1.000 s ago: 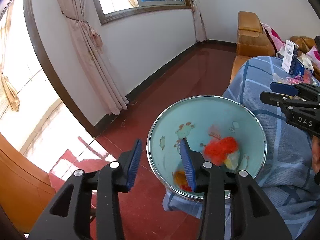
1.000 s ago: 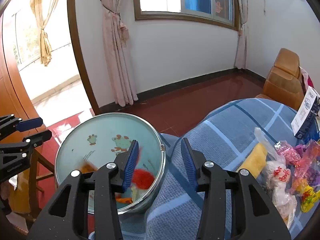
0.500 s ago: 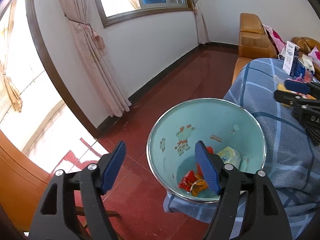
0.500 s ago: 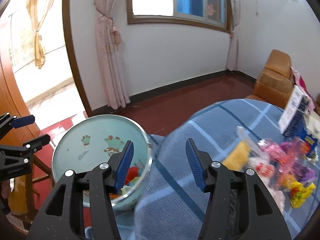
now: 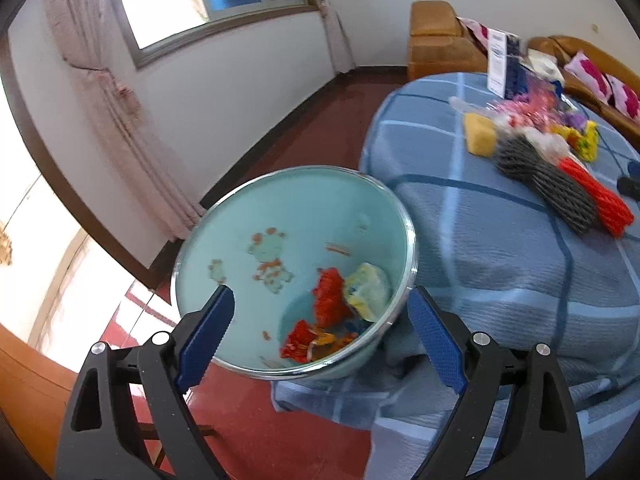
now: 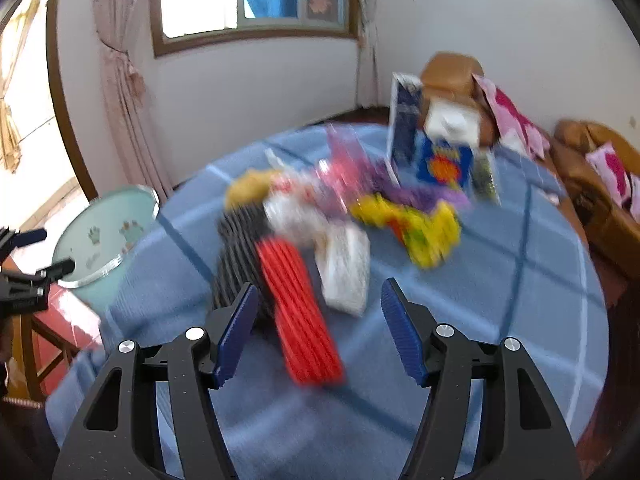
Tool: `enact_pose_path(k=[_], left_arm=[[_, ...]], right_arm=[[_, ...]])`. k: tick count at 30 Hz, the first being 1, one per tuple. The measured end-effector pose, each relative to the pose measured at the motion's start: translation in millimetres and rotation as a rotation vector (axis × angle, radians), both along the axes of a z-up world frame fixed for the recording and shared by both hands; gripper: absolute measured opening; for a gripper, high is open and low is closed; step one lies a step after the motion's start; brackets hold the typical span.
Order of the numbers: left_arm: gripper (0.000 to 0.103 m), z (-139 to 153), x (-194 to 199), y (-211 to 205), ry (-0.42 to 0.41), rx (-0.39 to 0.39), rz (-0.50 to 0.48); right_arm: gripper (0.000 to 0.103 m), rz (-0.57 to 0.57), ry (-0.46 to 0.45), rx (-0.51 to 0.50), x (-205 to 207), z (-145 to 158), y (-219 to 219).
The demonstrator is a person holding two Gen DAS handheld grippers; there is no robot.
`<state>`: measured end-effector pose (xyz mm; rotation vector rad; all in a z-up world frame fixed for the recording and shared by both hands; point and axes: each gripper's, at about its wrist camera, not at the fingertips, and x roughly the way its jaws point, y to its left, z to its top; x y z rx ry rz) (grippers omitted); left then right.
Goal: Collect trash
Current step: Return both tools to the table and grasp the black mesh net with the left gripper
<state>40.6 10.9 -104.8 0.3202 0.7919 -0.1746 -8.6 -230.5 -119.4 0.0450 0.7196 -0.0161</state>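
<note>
we see a bright daylit room in both views. light pours in from the window point(image 5: 224, 4) and from the opening at the left edge, which is blown out to plain white. the red floor point(image 5: 248, 432) carries a pale sheen near that opening, and the bin's metal rim point(image 5: 412, 248) catches a thin glint. shadows are soft and faint. the fisheye bends the walls and window frame, and dark vignetting rounds off the corners. the left wrist view is fairly sharp, a little smeared at the curtain point(image 5: 120, 104). the right wrist view is heavily motion-blurred: the pile of wrappers point(image 6: 344, 216) on the blue cloth point(image 6: 500, 300) is streaked, while the gripper's fingers point(image 6: 236, 332) stay crisp.
</note>
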Motion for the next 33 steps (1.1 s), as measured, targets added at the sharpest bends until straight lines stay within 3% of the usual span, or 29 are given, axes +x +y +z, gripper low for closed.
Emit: enact_pose_path(k=[5, 8, 11, 15, 22, 30, 33], left_arm=[[0.088, 1, -4, -15, 0.007, -0.008, -0.026], [0.089, 3, -6, -27, 0.002, -0.003, -0.049], [0.089, 4, -5, -36, 0.001, -0.004, -0.062], [0.089, 7, -4, -48, 0.0, -0.014, -0.081], [0.092, 18, -7, -74, -0.015, -0.043, -0.114], [0.097, 24, -25, -137, -0.027, -0.079, -0.193], [0.097, 15, -29, -159, -0.009, -0.061, -0.224]], right_arm=[[0.062, -0.009, 0.039, 0.026, -7, -16, -11], [0.05, -0.016, 0.065, 0.041, -1, -21, -17], [0.027, -0.035, 0.074, 0.041, 1, -24, -26], [0.015, -0.06, 0.069, 0.038, -1, -22, -40], [0.015, -0.138, 0.034, 0.035, -16, -15, -67], [0.037, -0.25, -0.009, 0.047, -45, -11, -103], [0.04, -0.27, -0.014, 0.057, -54, -13, -112]])
